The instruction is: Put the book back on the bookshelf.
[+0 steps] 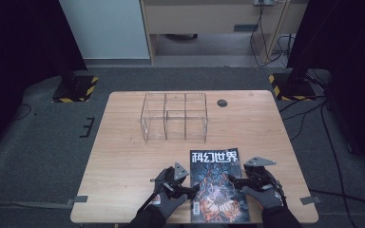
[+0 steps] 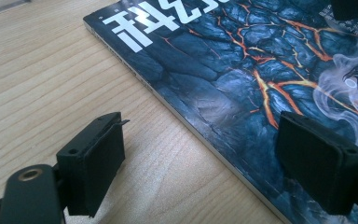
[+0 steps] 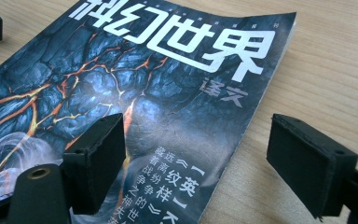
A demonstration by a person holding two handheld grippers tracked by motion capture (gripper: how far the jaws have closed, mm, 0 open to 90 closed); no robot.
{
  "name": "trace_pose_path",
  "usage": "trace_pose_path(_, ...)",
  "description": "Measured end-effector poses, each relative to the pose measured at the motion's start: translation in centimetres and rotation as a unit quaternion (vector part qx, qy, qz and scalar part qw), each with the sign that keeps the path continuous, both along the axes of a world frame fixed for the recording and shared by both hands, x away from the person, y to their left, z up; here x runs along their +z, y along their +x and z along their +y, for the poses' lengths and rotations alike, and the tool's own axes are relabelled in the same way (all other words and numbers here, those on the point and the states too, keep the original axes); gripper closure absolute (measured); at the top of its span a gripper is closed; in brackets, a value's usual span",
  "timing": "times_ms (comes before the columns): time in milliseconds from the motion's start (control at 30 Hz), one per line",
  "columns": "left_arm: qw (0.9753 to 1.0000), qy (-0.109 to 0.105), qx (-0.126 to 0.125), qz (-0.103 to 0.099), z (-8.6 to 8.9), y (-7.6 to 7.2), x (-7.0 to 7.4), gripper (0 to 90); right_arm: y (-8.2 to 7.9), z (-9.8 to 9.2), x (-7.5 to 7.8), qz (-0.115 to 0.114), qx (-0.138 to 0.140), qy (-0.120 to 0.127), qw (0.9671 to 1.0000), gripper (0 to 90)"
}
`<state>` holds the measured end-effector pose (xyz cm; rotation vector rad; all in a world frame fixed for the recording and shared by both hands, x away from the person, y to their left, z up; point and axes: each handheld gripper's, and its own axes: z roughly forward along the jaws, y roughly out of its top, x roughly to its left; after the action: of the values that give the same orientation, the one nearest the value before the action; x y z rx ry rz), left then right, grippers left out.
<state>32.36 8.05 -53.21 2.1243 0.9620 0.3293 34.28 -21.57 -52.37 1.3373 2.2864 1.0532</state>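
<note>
You are straddling the magazine's [image 1: 217, 183] edges with both the left gripper [image 2: 200, 158] and right gripper [image 3: 214, 158] spread wide; closing flat risks pinching only the cover.

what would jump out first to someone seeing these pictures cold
The magazine with its dark cover, orange cracks and big white title lies flat at the near edge of the wooden table. A left hand-held gripper and a right hand-held gripper flank it, each with open jaws straddling one long edge. Farther back, mid-table, stands a clear divided box.
</note>
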Motion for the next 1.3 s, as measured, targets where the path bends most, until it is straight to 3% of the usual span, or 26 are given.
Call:
trace_pose_path(467, 0.9999, -0.007, 0.003, 0.008, 0.0, -0.1, -0.1, 15.4, 0.3, 0.3, -0.5, 0.025, 0.002, 0.019, 0.9995, 22.6)
trace_pose_path(633, 0.9999, -0.008, 0.002, 0.007, 0.0, -0.1, -0.2, 15.4, 0.3, 0.1, -0.5, 0.028, -0.006, 0.039, 0.9988, 22.4)
trace_pose_path(867, 0.9999, -0.011, 0.0, 0.004, 0.0, -0.1, -0.2, 15.4, 0.4, -0.4, -0.4, 0.043, -0.028, 0.082, 0.9953, 25.8)
trace_pose_path(1167, 0.9999, -0.011, -0.001, 0.004, 0.0, -0.1, -0.2, 15.3, 0.2, -0.8, 0.1, 0.03, -0.032, 0.118, 0.9921, 28.4)
trace_pose_path(1300, 0.9999, -0.011, -0.002, 0.004, 0.0, -0.1, -0.2, 15.3, 0.3, -0.8, 0.0, 0.03, -0.032, 0.111, 0.9929, 28.7)
